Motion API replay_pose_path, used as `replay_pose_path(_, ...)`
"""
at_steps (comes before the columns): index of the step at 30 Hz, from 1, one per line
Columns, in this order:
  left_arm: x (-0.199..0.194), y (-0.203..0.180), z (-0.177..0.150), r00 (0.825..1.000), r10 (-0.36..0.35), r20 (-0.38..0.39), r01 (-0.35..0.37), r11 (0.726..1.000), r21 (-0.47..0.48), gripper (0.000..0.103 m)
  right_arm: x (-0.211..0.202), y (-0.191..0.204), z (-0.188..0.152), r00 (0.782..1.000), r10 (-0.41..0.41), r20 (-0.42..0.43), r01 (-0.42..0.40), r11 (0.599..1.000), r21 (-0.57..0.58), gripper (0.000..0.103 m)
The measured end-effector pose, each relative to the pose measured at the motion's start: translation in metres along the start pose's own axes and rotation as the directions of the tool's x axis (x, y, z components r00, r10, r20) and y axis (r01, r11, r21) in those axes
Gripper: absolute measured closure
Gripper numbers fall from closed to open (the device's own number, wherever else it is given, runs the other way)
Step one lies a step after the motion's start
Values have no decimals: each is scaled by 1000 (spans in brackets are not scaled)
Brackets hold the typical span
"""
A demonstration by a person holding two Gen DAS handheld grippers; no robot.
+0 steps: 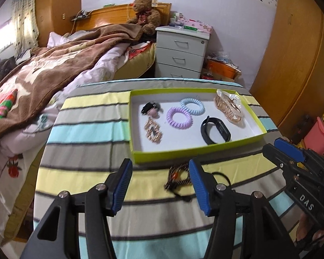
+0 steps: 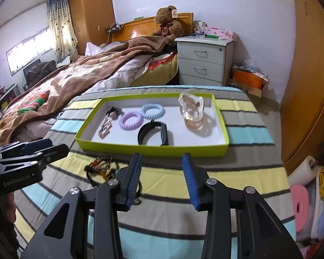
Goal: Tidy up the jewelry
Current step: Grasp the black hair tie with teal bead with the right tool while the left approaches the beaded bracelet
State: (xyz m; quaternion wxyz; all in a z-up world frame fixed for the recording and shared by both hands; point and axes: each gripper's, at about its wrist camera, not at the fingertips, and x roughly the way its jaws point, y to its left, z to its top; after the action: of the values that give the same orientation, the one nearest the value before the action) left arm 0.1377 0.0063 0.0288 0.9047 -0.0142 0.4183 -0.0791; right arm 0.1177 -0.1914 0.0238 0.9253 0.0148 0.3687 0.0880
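A lime-green tray (image 1: 183,151) (image 2: 153,150) with a white floor lies on a striped cloth. In it are a purple coil hair tie (image 1: 178,118), a blue coil hair tie (image 1: 192,105), a black wristband (image 1: 215,130), gold earrings (image 1: 153,131), a black and pink clip (image 1: 150,108) and a clear hair claw (image 1: 229,105). A dark beaded piece with orange beads (image 1: 179,177) (image 2: 101,166) lies on the cloth in front of the tray. My left gripper (image 1: 159,168) (image 2: 54,147) hovers open just above it. My right gripper (image 2: 162,159) (image 1: 278,151) is open and empty, to the right of the piece.
The striped cloth (image 2: 237,133) covers a small table whose far edge meets a bed with a brown blanket (image 1: 54,69). A white drawer unit (image 1: 181,51) stands behind. Wooden wardrobe doors (image 1: 291,64) line the right. Pink stools and a paper roll (image 2: 302,168) sit at the lower right.
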Motion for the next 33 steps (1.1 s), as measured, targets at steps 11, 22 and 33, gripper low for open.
replay_pose_path(11,-2,37,-40,998,-63,-22,60,991,-123,39,26,18,-22,991,86,-99,-91,995,-40,59)
replay_pose_path(22,4,59,-61,993,-113,-44,105,981,-162,33,53,58,-25,979,113,-172,-136,982,-129,59)
replay_pose_path(33,9,66,-70,985,-150,-89,133,977,-168,33,72,67,-25,979,77,-190,-100,988,-117,59)
